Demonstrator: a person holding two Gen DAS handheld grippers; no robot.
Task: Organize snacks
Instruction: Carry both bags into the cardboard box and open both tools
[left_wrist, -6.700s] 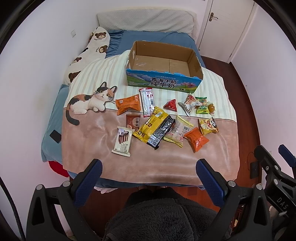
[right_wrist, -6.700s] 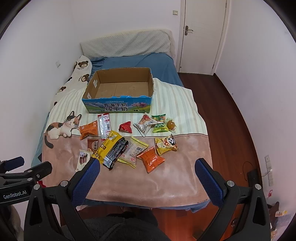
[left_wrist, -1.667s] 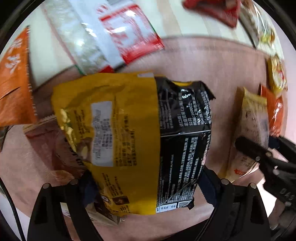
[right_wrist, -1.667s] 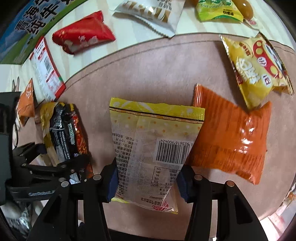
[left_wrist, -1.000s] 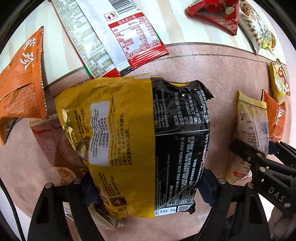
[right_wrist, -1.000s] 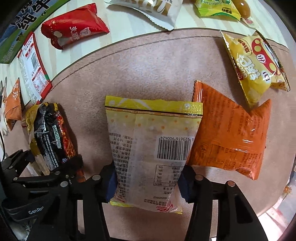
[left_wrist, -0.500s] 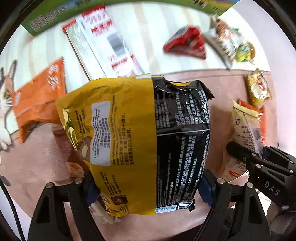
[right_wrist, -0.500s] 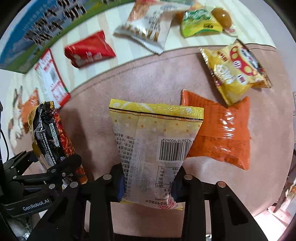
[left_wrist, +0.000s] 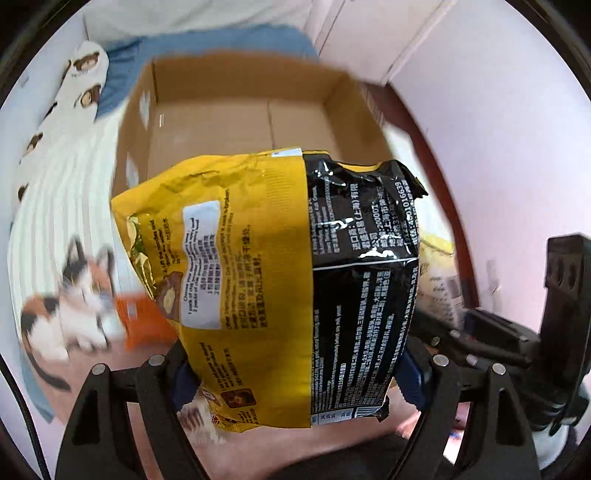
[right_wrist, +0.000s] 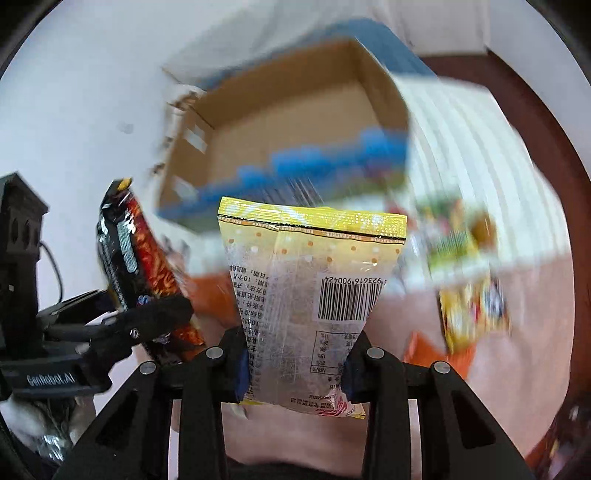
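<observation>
Yellow and black wrapping fills the middle of your left wrist view; that is the big noodle packet (left_wrist: 288, 280), and your left gripper (left_wrist: 295, 373) grips it by its lower end, one blue pad pressed on each side; the packet is up in the air, off the blanket (left_wrist: 51, 206). Behind it, from about eleven to one o'clock, sits the cardboard box (left_wrist: 236, 110) with its top open and its brown floor showing; a cat picture (left_wrist: 70, 306) on the blanket lies at about nine o'clock, and next to it, closer to the packet, an orange packet (left_wrist: 144, 325) peeks out, all blurry.

Your right gripper (right_wrist: 295, 363) is clamped tight on the pale yellow snack bag (right_wrist: 306, 295); it squeezes the bag near its bottom, and the barcode faces you; the bag hangs free in the air too. In that view the box, with its blue printed side, sits at about twelve o'clock past the bag's top edge. At nine o'clock you can see your left gripper from the side with the noodle packet sticking up from it. At three o'clock more snacks (right_wrist: 469, 273) lie on the blanket, too smeared to tell apart.
</observation>
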